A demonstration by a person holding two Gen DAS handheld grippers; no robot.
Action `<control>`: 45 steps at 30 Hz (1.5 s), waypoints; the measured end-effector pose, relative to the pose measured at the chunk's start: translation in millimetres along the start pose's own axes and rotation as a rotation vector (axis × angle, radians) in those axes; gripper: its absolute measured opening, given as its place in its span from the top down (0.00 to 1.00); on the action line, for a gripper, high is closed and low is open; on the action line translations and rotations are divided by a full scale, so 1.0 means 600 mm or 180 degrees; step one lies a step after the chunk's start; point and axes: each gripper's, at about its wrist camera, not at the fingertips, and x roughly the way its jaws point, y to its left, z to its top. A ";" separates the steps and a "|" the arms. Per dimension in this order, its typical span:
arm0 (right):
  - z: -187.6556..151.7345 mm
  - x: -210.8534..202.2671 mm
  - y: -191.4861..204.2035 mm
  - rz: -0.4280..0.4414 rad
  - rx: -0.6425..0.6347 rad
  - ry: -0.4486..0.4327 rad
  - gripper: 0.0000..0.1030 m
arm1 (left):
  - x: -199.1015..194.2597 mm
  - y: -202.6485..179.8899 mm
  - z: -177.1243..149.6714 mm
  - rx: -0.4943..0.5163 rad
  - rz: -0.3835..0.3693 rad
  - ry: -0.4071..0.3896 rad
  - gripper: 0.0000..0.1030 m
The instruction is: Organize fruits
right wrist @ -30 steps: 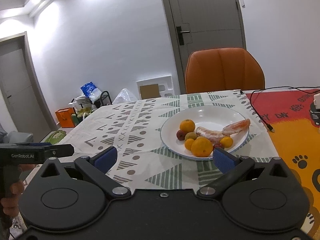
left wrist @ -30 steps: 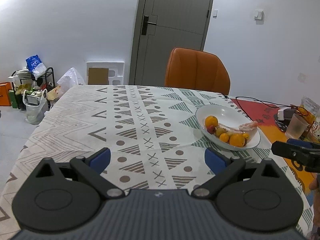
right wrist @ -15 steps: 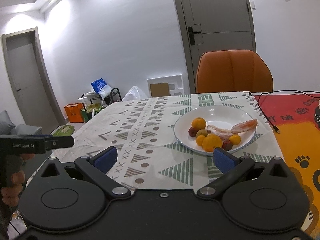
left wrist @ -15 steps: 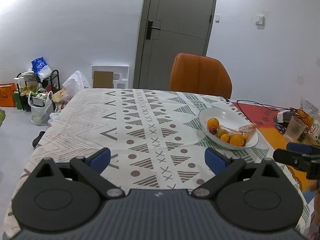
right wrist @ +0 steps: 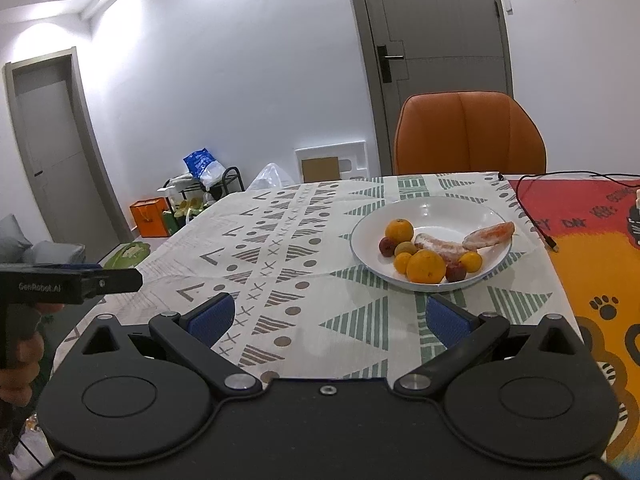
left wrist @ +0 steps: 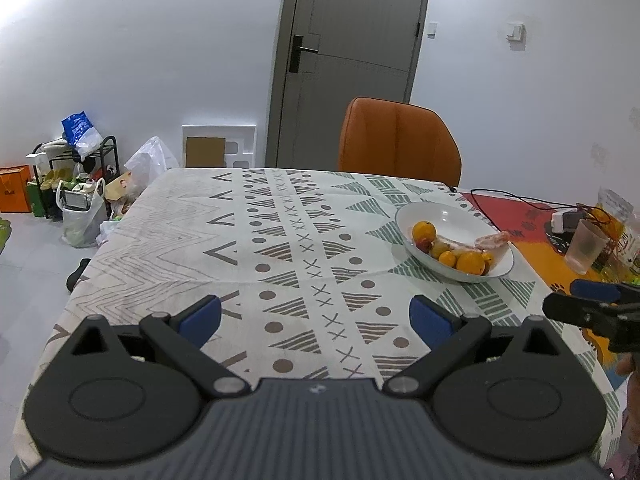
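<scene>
Fruits (right wrist: 426, 266) in plate (right wrist: 440, 210) on table (right wrist: 304, 248), chair (right wrist: 468, 136) behind; cup (left wrist: 586, 246), seemingly, to its right.

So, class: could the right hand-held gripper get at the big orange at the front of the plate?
Probably yes: the right hand-held gripper is open, and only bare tablecloth lies before the big orange.

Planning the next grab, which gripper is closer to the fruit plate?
Right. The right gripper hangs just short of the plate, nearly facing it. The left gripper sits farther off, with the plate ahead to its right.
</scene>
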 end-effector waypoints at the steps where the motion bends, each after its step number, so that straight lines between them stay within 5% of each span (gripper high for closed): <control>1: 0.000 0.001 0.000 0.0005 -0.0003 0.0002 0.00 | 0.000 -0.001 0.000 0.0006 -0.0008 -0.0002 0.03; 45: 0.000 0.002 0.002 -0.0005 -0.0022 0.0003 0.00 | 0.005 -0.005 -0.005 0.0022 -0.0011 0.0020 0.03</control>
